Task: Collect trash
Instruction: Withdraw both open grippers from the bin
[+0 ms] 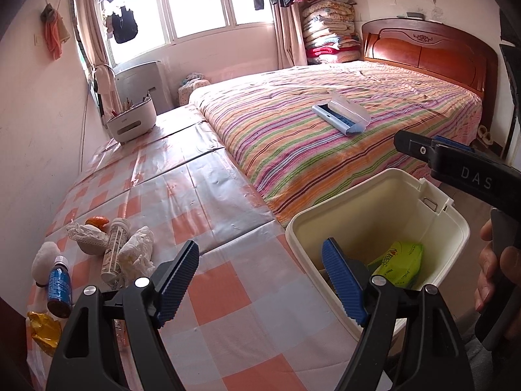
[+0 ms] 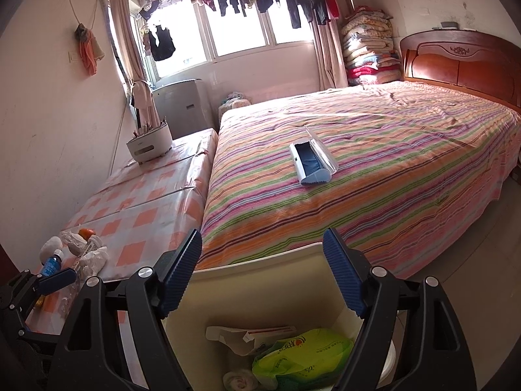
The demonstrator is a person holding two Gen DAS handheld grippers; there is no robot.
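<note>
A cream trash bin [image 1: 452,228] stands beside the checkered table [image 1: 228,293] and holds a green packet [image 1: 402,262]. My left gripper [image 1: 260,280] is open and empty above the table's near edge. Trash lies at the table's left: crumpled tissues [image 1: 138,254], a white tube [image 1: 114,247], a blue bottle [image 1: 59,285], a gold wrapper [image 1: 44,330], an orange peel [image 1: 97,221]. My right gripper [image 2: 262,277] is open and empty right above the bin [image 2: 260,264], where the green packet [image 2: 302,355] and a white carton [image 2: 247,335] lie. The right gripper also shows in the left wrist view [image 1: 423,145].
A striped bed [image 1: 325,137] runs along the table's right side with a blue and white brush case [image 1: 342,115] on it. A white holder [image 1: 132,119] with utensils stands at the table's far end. The wall is on the left.
</note>
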